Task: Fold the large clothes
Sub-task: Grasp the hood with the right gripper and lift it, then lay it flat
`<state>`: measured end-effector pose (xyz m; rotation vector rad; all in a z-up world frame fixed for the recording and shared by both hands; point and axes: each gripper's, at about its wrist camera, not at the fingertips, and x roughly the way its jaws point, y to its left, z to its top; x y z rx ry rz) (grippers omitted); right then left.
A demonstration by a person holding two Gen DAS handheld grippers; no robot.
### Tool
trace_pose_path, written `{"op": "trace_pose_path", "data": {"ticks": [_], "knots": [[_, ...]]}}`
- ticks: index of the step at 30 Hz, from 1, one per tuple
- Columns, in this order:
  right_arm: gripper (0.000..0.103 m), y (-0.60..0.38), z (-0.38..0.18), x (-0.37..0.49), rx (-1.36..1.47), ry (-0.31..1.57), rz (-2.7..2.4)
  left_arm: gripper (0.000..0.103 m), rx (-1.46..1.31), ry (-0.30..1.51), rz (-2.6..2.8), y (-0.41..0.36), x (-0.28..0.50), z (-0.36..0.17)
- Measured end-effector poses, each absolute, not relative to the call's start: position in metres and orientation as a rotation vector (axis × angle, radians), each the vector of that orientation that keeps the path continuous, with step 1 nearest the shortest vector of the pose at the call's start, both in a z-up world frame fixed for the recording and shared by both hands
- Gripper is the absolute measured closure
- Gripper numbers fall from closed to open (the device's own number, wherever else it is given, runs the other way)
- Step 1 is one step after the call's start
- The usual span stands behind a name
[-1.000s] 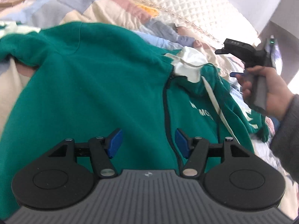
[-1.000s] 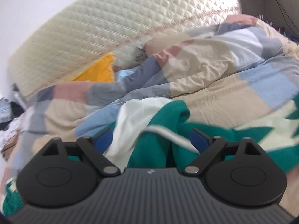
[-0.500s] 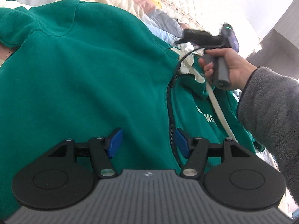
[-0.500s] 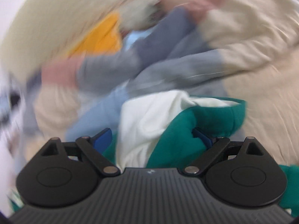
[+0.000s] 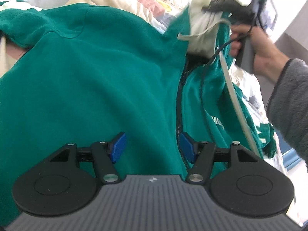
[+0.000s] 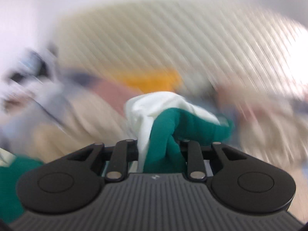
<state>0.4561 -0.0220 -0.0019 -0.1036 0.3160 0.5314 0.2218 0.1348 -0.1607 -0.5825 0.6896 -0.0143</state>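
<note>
Right hand-held gripper closing on green hoodie's hood — zipper running away from camera.

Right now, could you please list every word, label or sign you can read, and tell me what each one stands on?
"MO": white letters on the chest of the green hoodie, right of its zipper; the rest is hidden by folds.
Small white emblem on the left gripper body: a logo, no readable letters.
Right wrist view: nothing legible.

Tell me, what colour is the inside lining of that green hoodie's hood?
Cream white. The hood lining shows best in the right wrist view, bunched above the green fabric.
</note>
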Motion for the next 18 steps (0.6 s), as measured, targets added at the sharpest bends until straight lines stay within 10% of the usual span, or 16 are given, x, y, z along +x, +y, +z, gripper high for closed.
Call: {"op": "trace_pose_path", "data": {"ticks": [18], "knots": [[0.070, -0.020, -0.128, 0.522, -0.041, 0.385, 0.401, 0.036, -0.480, 0.656, 0.060, 0.144, 0.240, -0.180]]}}
